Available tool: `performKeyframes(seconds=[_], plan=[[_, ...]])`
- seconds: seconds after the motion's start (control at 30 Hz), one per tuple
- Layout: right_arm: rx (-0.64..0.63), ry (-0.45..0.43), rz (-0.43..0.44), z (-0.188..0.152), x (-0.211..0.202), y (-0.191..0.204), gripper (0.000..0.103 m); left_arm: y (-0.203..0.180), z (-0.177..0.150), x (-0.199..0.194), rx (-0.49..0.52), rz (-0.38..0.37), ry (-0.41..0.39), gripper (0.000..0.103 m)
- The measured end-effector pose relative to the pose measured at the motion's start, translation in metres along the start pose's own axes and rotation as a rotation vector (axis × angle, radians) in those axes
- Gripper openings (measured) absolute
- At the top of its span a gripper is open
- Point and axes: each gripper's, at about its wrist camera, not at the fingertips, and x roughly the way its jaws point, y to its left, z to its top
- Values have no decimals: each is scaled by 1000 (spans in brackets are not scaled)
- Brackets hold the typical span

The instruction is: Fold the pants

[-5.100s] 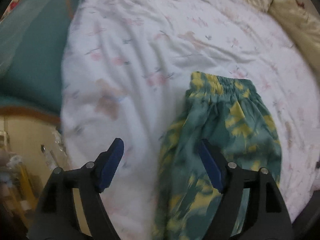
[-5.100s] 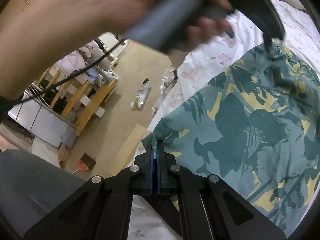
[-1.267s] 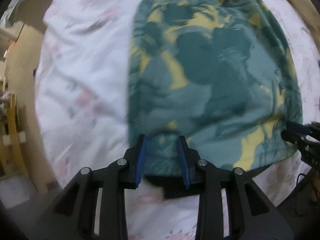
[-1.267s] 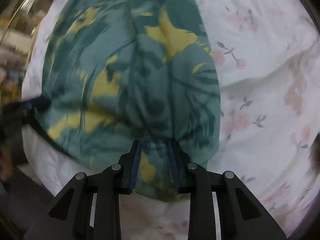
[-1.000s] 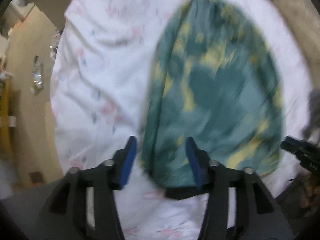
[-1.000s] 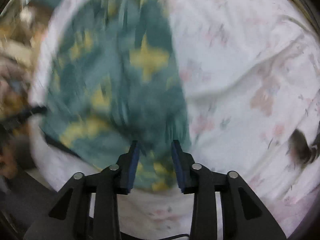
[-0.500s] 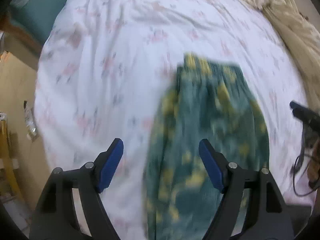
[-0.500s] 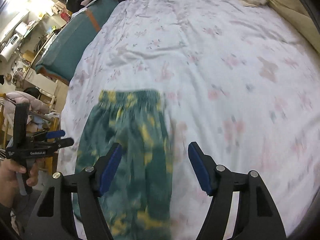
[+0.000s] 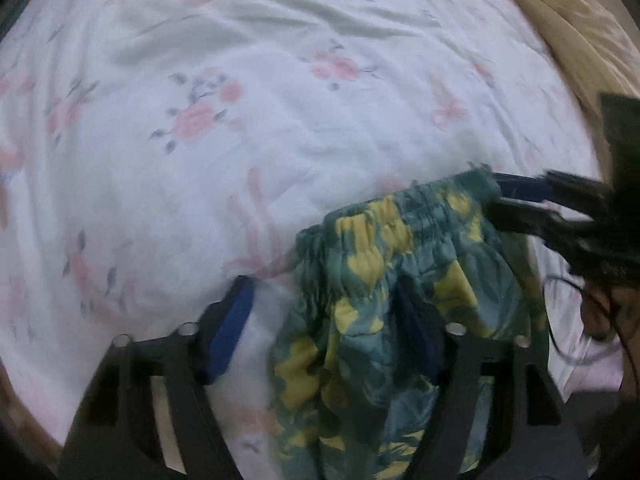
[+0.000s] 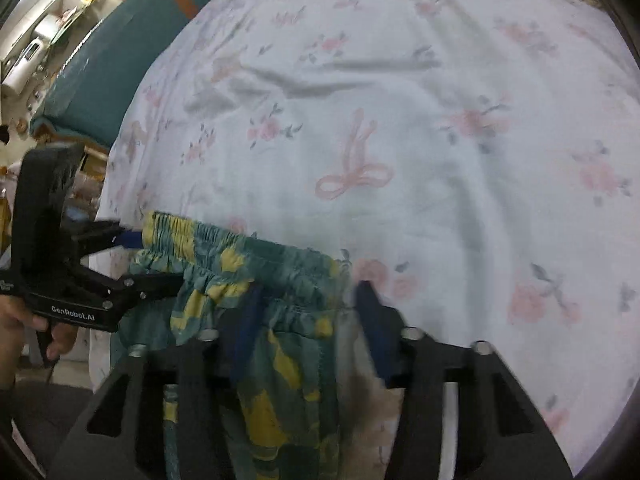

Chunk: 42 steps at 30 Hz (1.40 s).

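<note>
Green pants with yellow leaf print (image 9: 392,300) lie on the white floral bedsheet (image 9: 240,120), elastic waistband toward the far side. My left gripper (image 9: 324,320) is open, its jaws astride the waistband's left corner. My right gripper (image 10: 308,320) is open, its jaws astride the waistband's right corner (image 10: 328,276). In the right wrist view the pants (image 10: 280,360) run down under the gripper. Each gripper shows in the other's view: the right one (image 9: 520,200) at the waistband's right end, the left one (image 10: 120,260) at its left end.
A beige blanket (image 9: 580,20) lies at the bed's far right. A teal headboard cushion (image 10: 112,60) borders the bed's left side, with room clutter beyond it. A hand (image 10: 24,328) grips the left gripper's handle. The sheet is wrinkled.
Both grippers have dropped from above the pants down to the waistband, one at each corner. Both stay open.
</note>
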Motion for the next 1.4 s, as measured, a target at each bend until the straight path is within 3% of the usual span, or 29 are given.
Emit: performKeyframes(seconds=[0.03, 0.13, 0.23, 0.33, 0.43, 0.57, 0.67, 0.77, 0.97, 1.13, 1.3, 1.4], plan=[[3, 8, 21, 0, 3, -1, 35, 0, -1, -1, 32, -42, 3, 25], [-32, 3, 30, 2, 1, 3, 24, 1, -2, -5, 70, -67, 1, 15], [-82, -22, 9, 10, -12, 14, 18, -2, 3, -21, 96, -43, -47, 14], [-132, -136, -30, 21, -43, 31, 17, -11, 4, -58, 122, -30, -168, 14], [-150, -170, -52, 20, -59, 40, 17, -30, -6, -76, 203, 63, -236, 14], [-208, -182, -70, -1, -76, 54, 17, -46, -35, -94, 270, 83, -302, 14], [-257, -229, -60, -32, -107, 71, 17, -61, -66, -118, 302, 79, -369, 14], [-298, -251, -74, -65, -128, 91, 17, -87, -95, -129, 343, 102, -387, 14], [-298, -254, -85, -145, -149, 121, 16, -123, -164, -123, 385, 147, -345, 14], [-255, -194, -135, -209, -126, 128, 16, -147, -215, -93, 422, 218, -265, 15], [-211, -148, -131, -240, -101, 123, 17, -149, -240, -57, 430, 274, -180, 20], [-189, -90, -105, -250, -92, 120, 22, -141, -246, -48, 356, 221, -117, 29]])
